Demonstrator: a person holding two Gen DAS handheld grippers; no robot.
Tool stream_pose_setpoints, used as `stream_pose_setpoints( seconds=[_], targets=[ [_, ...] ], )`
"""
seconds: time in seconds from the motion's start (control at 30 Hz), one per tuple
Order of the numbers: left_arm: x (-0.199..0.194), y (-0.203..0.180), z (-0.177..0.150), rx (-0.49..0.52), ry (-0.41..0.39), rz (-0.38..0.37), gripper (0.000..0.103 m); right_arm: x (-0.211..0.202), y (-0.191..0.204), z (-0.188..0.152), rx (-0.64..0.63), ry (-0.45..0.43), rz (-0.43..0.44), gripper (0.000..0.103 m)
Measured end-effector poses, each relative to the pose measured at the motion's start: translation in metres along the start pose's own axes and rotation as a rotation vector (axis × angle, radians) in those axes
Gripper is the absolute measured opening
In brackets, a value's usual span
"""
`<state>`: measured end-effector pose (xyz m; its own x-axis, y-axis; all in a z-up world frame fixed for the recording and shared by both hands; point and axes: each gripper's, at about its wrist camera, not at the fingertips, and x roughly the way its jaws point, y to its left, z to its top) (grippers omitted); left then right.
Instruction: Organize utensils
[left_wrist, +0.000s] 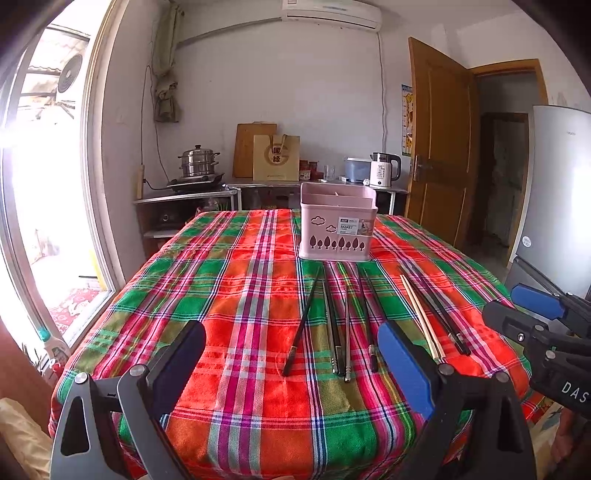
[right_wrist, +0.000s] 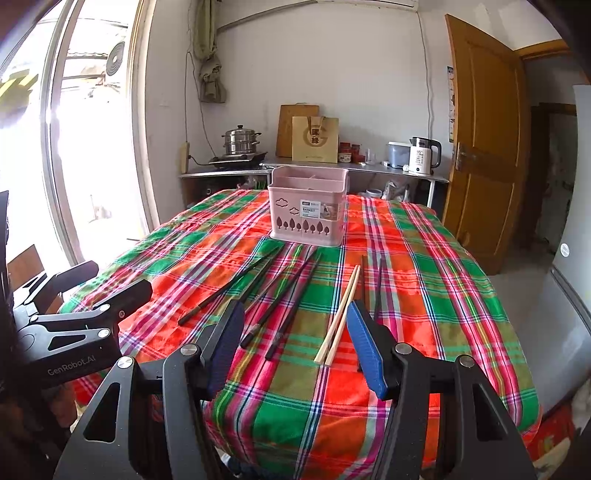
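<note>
Left hand-held gripper (left_wrist: 291, 363): nearest my left camera, jaws spread wide, nothing between them; I hold it above the near edge of the surface.
Right hand-held gripper (right_wrist: 295, 343): I see its jaws set wide too, empty, hovering over the near ends of the chopsticks; its blue pad (right_wrist: 365, 350) sits just right of the pale pair.
Surface (left_wrist: 229, 295): covered by a red, green and orange plaid cloth.
Dark chopsticks (left_wrist: 334, 325): I count several lying loose on the cloth, roughly side by side, tips pointing toward the basket; one (left_wrist: 301, 321) lies angled a little apart on the left.
Pale chopsticks (right_wrist: 338, 317): one wooden pair, touching along their length, between the dark group and two more dark sticks (left_wrist: 437, 310) on the right.
Basket (left_wrist: 337, 225): pink, upright, divided into compartments, standing at the far side of the surface just beyond the chopstick tips; no chopstick shows above its rim.
Kettle (left_wrist: 384, 170): on the counter behind, by the wall.
</note>
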<state>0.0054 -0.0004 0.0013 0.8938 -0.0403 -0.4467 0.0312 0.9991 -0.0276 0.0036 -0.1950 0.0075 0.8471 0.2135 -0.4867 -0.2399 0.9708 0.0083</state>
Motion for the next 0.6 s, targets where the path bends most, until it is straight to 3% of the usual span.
stream_pose_setpoints(
  seconds=[0.37,0.6],
  targets=[
    [-0.003,-0.001,0.001,0.007,-0.004,0.002,0.095,0.000,0.004,0.000,-0.016,-0.002,-0.008,0.058],
    [-0.001,-0.007,-0.001,0.033,-0.001,-0.002,0.095,0.004,0.014,-0.008,-0.077,-0.008,-0.058,0.058]
  ],
)
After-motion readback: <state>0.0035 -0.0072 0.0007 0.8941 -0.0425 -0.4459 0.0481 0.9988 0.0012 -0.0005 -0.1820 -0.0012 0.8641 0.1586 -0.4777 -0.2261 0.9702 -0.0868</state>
